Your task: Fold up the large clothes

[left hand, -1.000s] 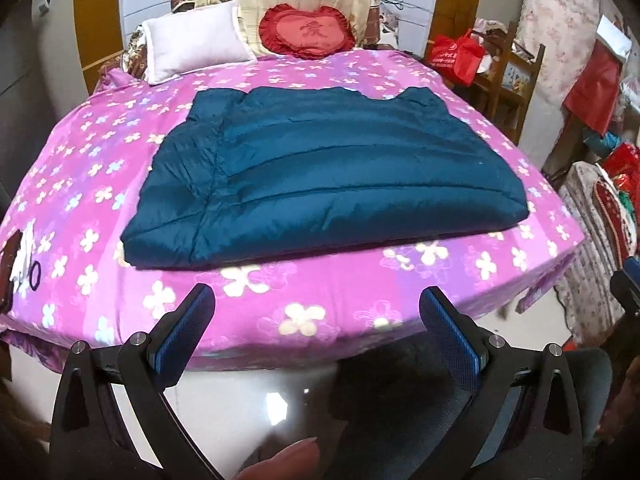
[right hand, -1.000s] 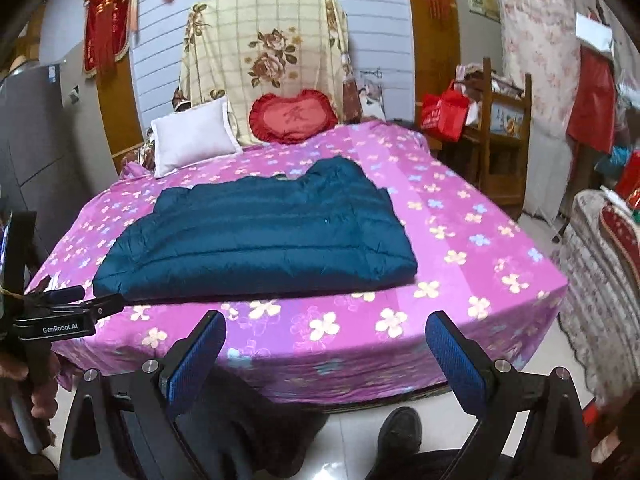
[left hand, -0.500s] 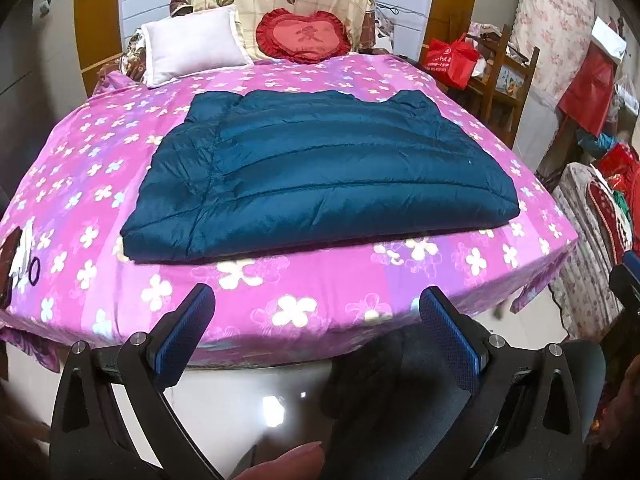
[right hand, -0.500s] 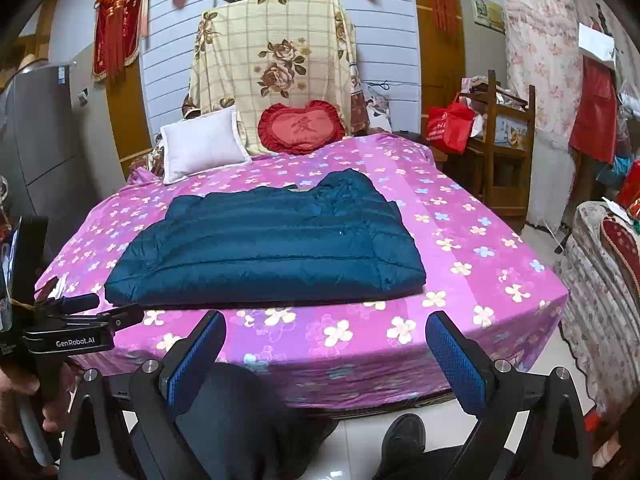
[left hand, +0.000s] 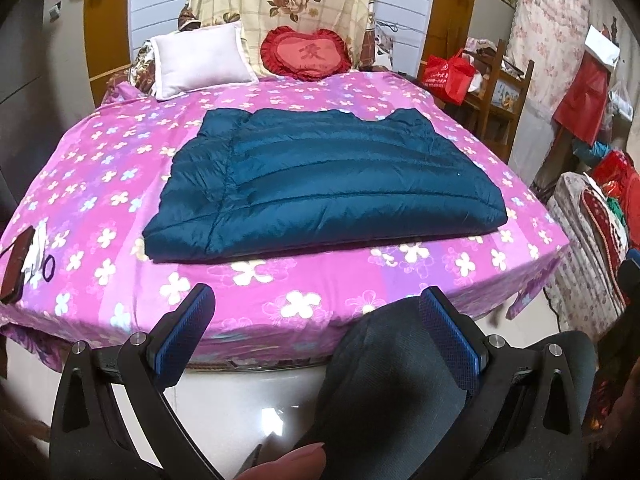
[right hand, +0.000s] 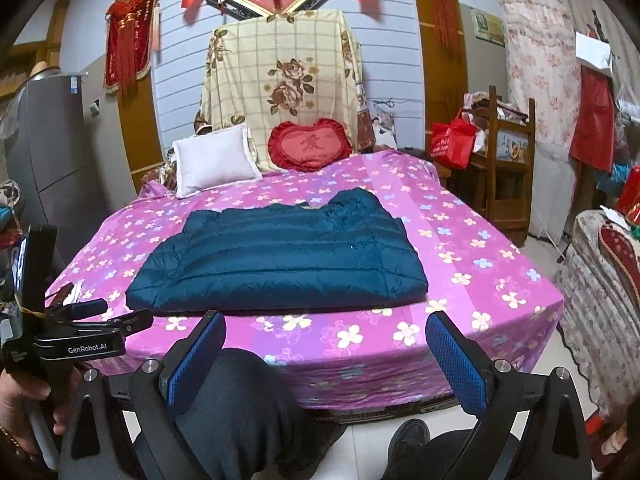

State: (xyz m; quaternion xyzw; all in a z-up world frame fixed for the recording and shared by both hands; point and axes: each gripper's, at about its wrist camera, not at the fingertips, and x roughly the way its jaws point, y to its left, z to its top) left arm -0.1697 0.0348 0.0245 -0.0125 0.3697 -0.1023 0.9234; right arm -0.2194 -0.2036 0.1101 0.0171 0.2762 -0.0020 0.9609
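A dark teal quilted down jacket (left hand: 324, 184) lies folded into a flat rectangle on the pink flowered bed (left hand: 100, 200); it also shows in the right wrist view (right hand: 280, 268). My left gripper (left hand: 316, 312) is open and empty, held off the bed's near edge above the person's knee. My right gripper (right hand: 326, 340) is open and empty, also short of the bed's near edge. The left gripper's body shows at the left of the right wrist view (right hand: 72, 344).
A white pillow (left hand: 200, 60) and a red heart cushion (left hand: 306, 54) lean at the head of the bed. A dark wallet and hair ties (left hand: 20, 264) lie at the bed's left edge. A wooden shelf with a red bag (right hand: 500, 152) stands to the right.
Both grippers have drawn back and tilted up, so the jacket sits farther off and more of the room's back wall shows. The jacket has not moved.
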